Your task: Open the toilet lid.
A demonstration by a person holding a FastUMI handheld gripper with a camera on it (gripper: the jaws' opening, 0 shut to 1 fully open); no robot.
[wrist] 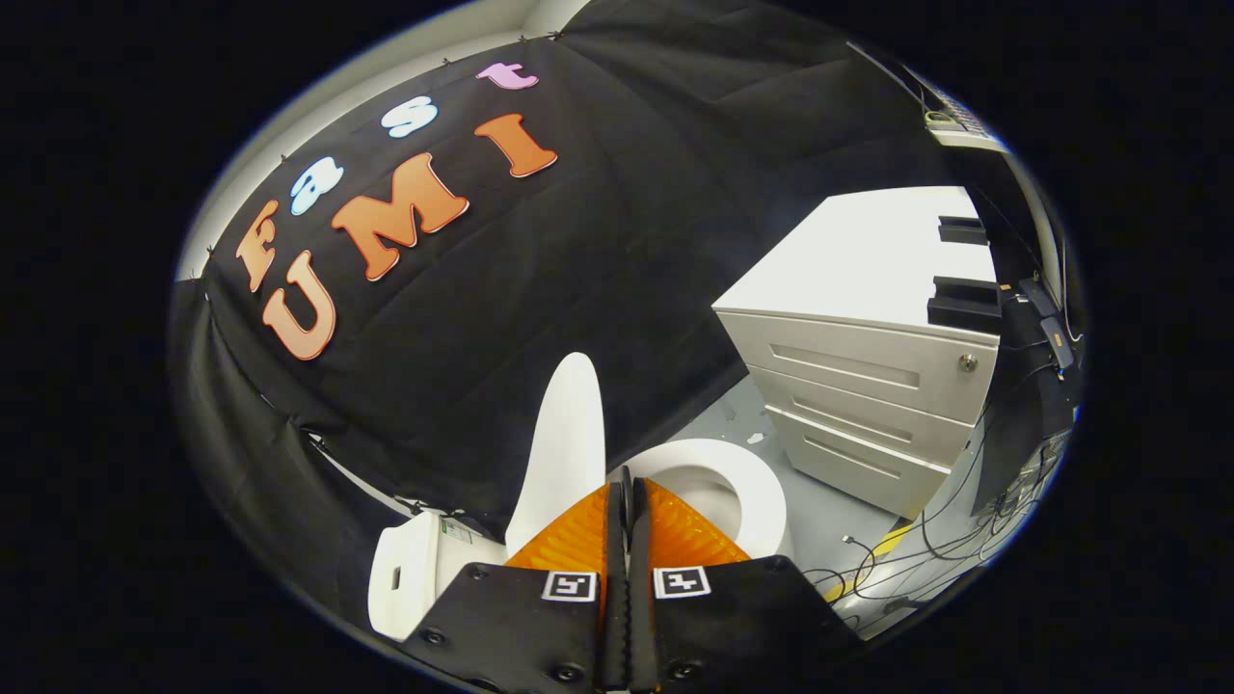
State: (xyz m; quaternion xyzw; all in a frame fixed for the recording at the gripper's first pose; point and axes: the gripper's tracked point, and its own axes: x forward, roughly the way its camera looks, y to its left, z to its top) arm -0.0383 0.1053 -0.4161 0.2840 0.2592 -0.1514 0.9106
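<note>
We find the gripper (pixel 627 487) with its two fingers pressed together along their whole visible length, no gap between them and nothing caught there. It holds nothing. Its tips sit above the toilet, roughly over the line where the lid meets the seat.

Just ahead of the fingers and a little to their left stands the toilet lid (pixel 564 443), raised on edge and close to upright, its broad face turned away from the bowl. To the right of the fingertips lies the seat (pixel 747 482), a flat ring around the open bowl, part of it hidden behind the fingers. The toilet tank (pixel 410 569) shows low, beside the left finger's body.

Beyond the toilet, a pale drawer cabinet (pixel 868 405) stands on the grey floor (pixel 718 419), well apart from the bowl. Loose cables (pixel 925 545) trail across the floor near its foot.

Our judgement: the lid already stands open, so the lifting step appears finished and the task is at or near its end. We cannot tell whether the lid leans against the tank or balances freely. If it is unsupported, the next move calls for a light push with the closed tips to seat it back; otherwise, a clear withdrawal that avoids brushing the lid's edge and tipping it forward.
</note>
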